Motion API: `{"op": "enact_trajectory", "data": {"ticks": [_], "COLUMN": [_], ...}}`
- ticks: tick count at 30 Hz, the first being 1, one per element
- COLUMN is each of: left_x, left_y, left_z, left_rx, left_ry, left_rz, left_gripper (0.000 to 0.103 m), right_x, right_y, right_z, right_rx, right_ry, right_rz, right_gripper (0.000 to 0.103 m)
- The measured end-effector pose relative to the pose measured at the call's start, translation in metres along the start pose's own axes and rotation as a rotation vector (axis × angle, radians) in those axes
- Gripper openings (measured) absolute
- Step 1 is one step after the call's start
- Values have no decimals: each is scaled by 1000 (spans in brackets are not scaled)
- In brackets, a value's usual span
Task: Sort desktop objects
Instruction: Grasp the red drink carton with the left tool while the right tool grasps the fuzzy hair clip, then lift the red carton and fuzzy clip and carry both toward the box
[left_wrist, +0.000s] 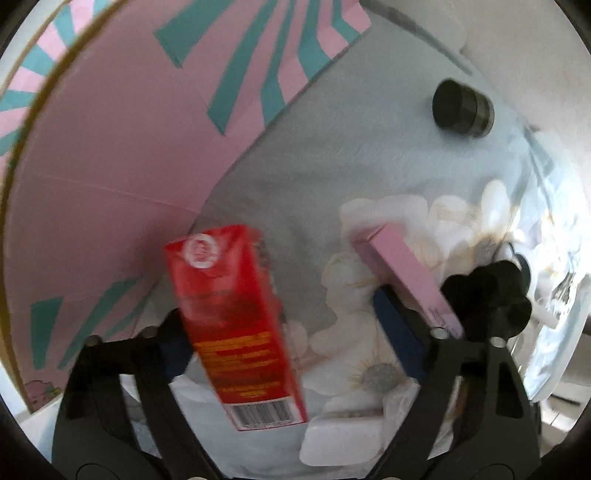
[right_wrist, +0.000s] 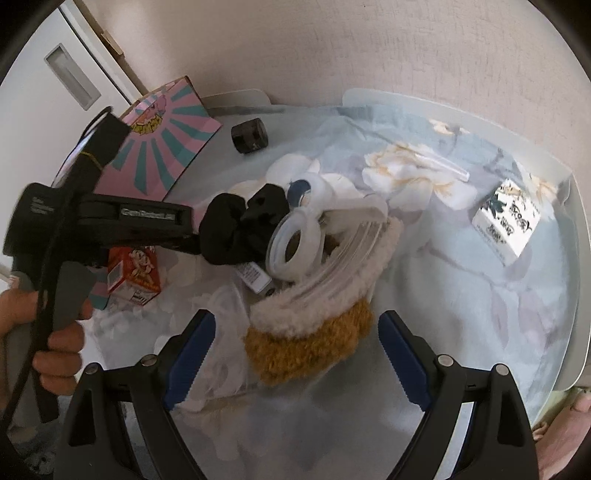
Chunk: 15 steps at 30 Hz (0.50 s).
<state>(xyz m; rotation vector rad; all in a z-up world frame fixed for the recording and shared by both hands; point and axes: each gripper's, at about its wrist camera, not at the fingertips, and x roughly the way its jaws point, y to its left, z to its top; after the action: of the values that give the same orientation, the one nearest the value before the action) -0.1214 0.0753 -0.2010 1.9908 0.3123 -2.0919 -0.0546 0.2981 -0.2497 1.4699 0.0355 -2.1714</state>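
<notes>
Left wrist view: left hand-held gripper (left_wrist: 291, 328) points straight down at the tabletop (left_wrist: 314, 177), which is covered by a pale blue cloth with white flower print. A red carton (left_wrist: 236, 325) sits between the jaws, leaning against the left pad; the right pad stands clear of it, so the jaws are spread, not clamped. Frame is motion-blurred. A large pink box with teal rays (left_wrist: 110, 147) fills the upper left. A dark round jar (left_wrist: 461, 107) lies on its side at upper right, a slim pink box (left_wrist: 406, 277) and a black scrunchie (left_wrist: 487, 299) lie right of the jaws. Right wrist view: right hand-held gripper (right_wrist: 295, 354) is angled down, jaws spread wide with nothing pinched; a fuzzy tan-and-cream pouch (right_wrist: 310, 343) lies between and just ahead of the fingers. Beyond it sits a clutter of a clear plastic ring (right_wrist: 291, 243), the scrunchie and white bits. A white printed box (right_wrist: 506, 221) lies well apart at right. Background: textured beige wall (right_wrist: 369, 48), white door (right_wrist: 55, 74) at left. A hand (right_wrist: 55, 339) holds the left unit over the carton.
</notes>
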Motion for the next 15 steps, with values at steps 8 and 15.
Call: {"op": "enact_trajectory", "data": {"ticks": [8,15], "left_x": [-29,-48], "left_y": [-16,-5], "left_z": [4,3], "left_rx": [159,224], "left_ry": [-66,-58], "left_rz": [-33,-179], "left_gripper": [29,29], "right_x": [-2,-13], "right_y": [-17,-19], "right_z": [-7,-12], "right_rx": [49,67], "right_ry": [-44,-92], "right_rz": [23,15], "right_gripper": [45,43]}}
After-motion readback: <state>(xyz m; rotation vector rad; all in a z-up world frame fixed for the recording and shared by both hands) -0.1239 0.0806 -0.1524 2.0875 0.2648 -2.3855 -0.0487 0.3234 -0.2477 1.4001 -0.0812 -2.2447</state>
